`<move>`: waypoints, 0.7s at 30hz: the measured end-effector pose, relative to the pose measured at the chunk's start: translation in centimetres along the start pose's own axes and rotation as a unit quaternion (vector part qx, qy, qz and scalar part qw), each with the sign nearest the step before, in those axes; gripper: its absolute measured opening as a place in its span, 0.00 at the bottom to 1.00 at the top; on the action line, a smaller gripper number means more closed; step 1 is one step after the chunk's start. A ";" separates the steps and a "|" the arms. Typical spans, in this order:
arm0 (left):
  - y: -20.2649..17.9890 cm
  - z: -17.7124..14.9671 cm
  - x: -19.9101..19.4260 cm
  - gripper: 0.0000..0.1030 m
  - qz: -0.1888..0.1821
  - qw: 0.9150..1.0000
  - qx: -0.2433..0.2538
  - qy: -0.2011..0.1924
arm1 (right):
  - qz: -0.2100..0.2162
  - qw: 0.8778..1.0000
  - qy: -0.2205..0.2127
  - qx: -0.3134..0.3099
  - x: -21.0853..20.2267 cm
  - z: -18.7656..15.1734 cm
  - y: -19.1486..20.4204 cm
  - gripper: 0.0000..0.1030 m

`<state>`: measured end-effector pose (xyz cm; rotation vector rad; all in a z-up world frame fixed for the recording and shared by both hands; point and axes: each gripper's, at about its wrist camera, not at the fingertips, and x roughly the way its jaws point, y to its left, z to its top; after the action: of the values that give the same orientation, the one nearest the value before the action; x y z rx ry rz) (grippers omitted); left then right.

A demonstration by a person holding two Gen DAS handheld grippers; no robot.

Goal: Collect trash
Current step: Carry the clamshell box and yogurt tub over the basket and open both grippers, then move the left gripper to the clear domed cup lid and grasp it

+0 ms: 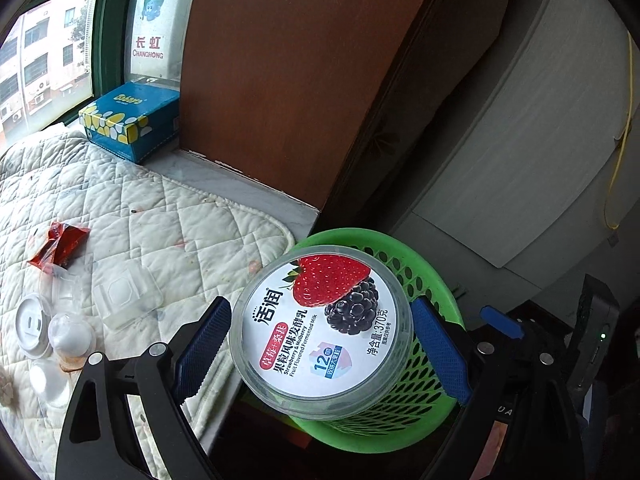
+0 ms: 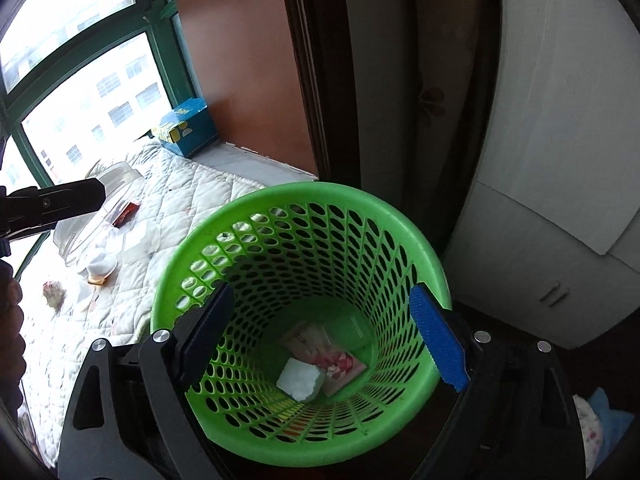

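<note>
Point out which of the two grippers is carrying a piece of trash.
The left gripper: its jaws clamp a strawberry-and-mulberry yogurt tub over the green basket. The right gripper hangs above that basket with jaws open and nothing between them.

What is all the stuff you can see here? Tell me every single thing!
yogurt tub: one, white lid with berries, between the left fingers, above the basket.
trash basket: one, green, beside the mattress pad.
carton: one, pink and white, inside the basket.
white lump: one, inside the basket.
mattress pad: one, white quilted, by the window.
tissue box: one, blue and yellow, on the sill.
red wrapper: one, on the pad.
clear plastic containers: several, on the pad.
left gripper: black, blue fingers, holding the tub.
right gripper: black, blue fingers, open over the basket.
</note>
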<state>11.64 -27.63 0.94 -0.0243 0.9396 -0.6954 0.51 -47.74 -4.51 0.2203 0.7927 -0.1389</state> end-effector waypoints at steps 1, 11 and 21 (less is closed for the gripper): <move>-0.4 -0.1 0.2 0.85 -0.002 1.000 0.002 0.002 | -0.001 1.000 -0.001 0.002 -0.2 -0.1 -0.2 0.86; -3.1 -0.4 2.1 0.87 -0.019 0.999 0.025 0.019 | -0.009 1.000 -0.008 0.018 -1.1 -0.5 -2.0 0.86; -1.6 -1.3 0.5 0.90 0.007 1.000 0.019 0.003 | 0.004 1.000 -0.009 0.012 -1.4 -0.7 -0.9 0.86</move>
<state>9.99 -28.84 0.34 0.0175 0.9303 -0.7016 -1.09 -48.39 -4.11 0.2441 0.7732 -0.1431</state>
